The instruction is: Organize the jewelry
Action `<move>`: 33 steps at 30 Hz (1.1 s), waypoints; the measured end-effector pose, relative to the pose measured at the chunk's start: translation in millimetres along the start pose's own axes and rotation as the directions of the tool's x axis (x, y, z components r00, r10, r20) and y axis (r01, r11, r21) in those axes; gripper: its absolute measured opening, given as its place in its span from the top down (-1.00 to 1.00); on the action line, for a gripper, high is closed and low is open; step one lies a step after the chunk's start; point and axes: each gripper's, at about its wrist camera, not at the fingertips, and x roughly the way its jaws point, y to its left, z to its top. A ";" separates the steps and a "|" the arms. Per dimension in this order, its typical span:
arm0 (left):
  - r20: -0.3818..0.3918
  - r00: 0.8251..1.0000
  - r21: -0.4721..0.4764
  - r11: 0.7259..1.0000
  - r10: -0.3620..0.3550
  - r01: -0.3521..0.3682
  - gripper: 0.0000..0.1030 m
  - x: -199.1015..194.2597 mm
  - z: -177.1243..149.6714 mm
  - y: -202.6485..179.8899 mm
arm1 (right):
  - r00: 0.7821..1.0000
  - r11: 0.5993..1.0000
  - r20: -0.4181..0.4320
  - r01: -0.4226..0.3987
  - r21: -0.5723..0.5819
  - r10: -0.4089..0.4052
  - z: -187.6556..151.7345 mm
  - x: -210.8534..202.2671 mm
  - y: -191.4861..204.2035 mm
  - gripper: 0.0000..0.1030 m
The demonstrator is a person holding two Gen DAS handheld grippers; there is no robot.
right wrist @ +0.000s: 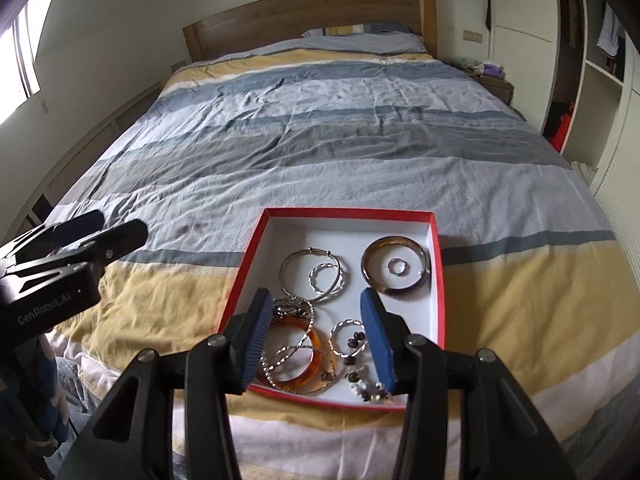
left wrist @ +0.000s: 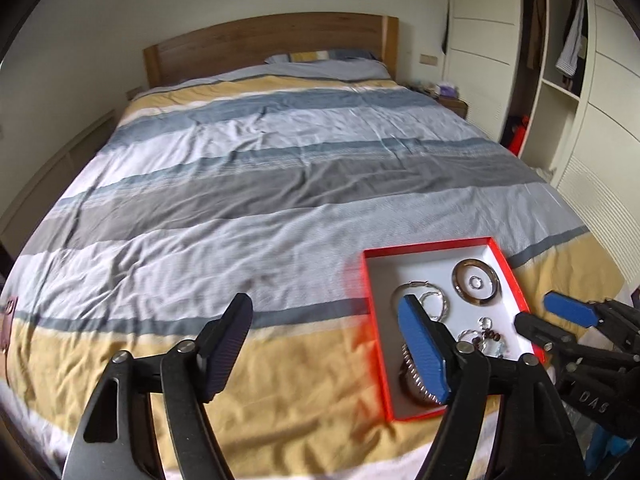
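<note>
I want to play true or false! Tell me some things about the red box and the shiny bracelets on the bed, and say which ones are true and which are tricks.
1. The red box sits on the striped bed cover. True.
2. The small ring lies inside the big dark bangle. True.
3. The right claw is squeezing the amber bangle. False: its jaws are apart and hold nothing; the bangle lies in the box.
4. The box has its lid on. False: it is open, with the jewelry showing.
5. The left claw holds nothing. True.
6. The box is white outside and red inside. False: red outside, white inside.
</note>
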 end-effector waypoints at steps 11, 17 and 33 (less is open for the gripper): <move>0.075 0.994 -0.034 0.996 0.084 -0.082 -0.68 -69.3 -33.7 36.5 | 0.990 0.997 0.128 0.059 0.054 -0.066 -17.7 -65.1 22.7 -0.15; 0.132 0.986 -0.050 0.994 0.099 -0.093 -0.73 -104.7 -50.4 47.6 | 0.985 0.997 0.153 0.083 0.003 -0.082 -36.8 -84.9 49.4 -0.17; 0.227 0.958 -0.096 0.983 0.174 -0.155 -0.99 -178.0 -101.8 70.0 | 0.979 0.996 0.195 0.077 -0.047 -0.066 -96.4 -137.2 92.5 -0.18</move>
